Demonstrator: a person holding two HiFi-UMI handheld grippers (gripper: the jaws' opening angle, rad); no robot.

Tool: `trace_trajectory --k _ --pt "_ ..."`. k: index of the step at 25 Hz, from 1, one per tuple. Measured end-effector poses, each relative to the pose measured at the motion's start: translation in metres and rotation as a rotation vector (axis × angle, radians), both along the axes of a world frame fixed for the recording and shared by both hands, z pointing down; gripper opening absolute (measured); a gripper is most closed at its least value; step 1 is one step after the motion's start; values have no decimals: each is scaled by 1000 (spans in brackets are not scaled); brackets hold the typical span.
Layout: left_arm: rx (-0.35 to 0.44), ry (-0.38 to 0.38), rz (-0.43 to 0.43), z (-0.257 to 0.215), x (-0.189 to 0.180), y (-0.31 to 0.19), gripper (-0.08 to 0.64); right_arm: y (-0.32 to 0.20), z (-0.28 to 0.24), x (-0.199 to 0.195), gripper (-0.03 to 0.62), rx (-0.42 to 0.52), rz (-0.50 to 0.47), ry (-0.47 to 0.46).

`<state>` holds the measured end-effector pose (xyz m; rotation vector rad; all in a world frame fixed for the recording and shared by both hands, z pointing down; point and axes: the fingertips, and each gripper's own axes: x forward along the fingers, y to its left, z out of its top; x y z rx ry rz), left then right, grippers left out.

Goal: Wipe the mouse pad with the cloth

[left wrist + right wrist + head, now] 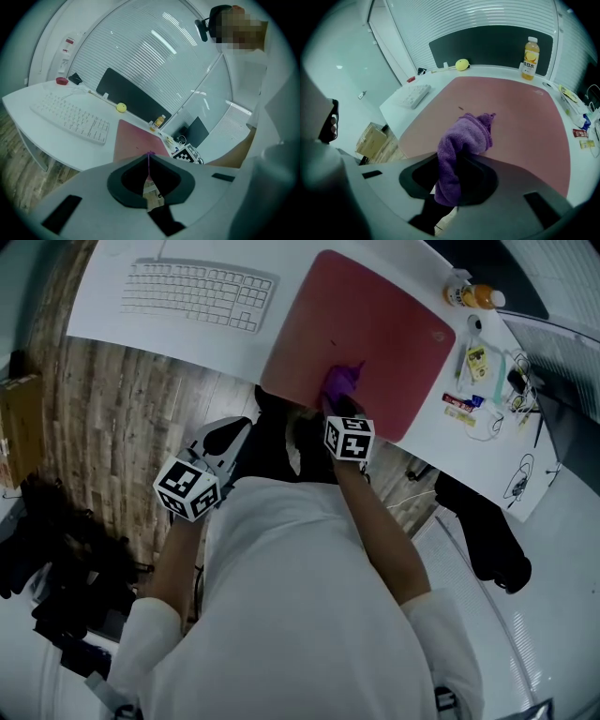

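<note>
Now, the right tool [453, 174] clenches the cloth [465, 137] so its free end rests on the pad [380, 324] near its front edge for wiping, while the left tool [149, 161], jaws together on nothing, hangs clear of the surface [103, 298].

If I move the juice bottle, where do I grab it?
Grip the juice bottle round its labelled middle, jaws level, coming from the mouse pad side: it stands upright, round-bodied, with bare pad in front and a dark panel close behind.
</note>
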<state>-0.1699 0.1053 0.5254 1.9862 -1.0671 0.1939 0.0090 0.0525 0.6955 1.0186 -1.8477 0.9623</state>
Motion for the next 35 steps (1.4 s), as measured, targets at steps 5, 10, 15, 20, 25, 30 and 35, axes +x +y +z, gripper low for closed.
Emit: trace_trajectory --k 5,10,15,20,25,30,35 --pt "-7 1 -28 1 -15 -1 25 -3 0 -32 110 -19 -36 -34" --pt "-11 6 -49 1 -25 0 25 -5 -1 -60 110 -24 -87 -50" --pt "-17 11 -72 3 -37 1 25 -7 -2 -84 110 -26 -118 -62" --pt "-19 14 -97 5 -51 5 25 -8 -2 -107 110 -19 -150 -70" --pt "-14 16 -115 4 -60 10 25 -6 -3 -128 110 -17 -182 -73" --pt "2 13 -144 2 -70 13 25 -7 -4 -146 110 -16 -193 -93" --pt "9 7 -152 -3 -72 20 25 -11 -17 -159 110 1 -191 -132"
